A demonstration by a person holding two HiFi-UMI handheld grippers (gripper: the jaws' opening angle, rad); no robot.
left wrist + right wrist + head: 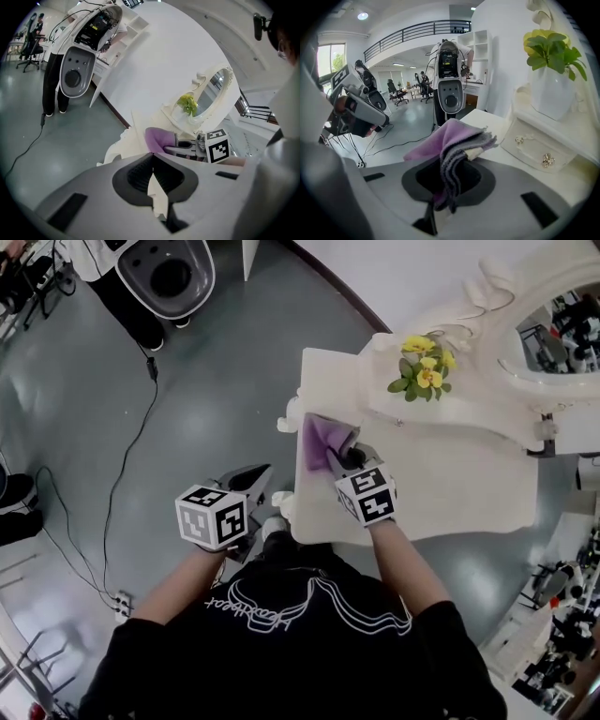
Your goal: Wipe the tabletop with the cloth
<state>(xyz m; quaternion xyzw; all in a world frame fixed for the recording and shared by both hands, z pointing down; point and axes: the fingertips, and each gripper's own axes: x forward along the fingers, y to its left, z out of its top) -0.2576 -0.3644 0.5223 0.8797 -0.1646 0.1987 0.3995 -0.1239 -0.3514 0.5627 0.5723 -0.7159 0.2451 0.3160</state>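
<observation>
Where right tongs (449,164) meet, cloth (452,135) sits pinched.

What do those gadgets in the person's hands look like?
The left gripper and the right gripper are light grey plastic, each with two broad jaws lined by dark ribbed pads. Each carries a white cube printed with black square markers. The person wears a black short-sleeved T-shirt with white print.

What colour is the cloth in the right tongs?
The cloth is purple with grey stripes; right gripper view.
</observation>
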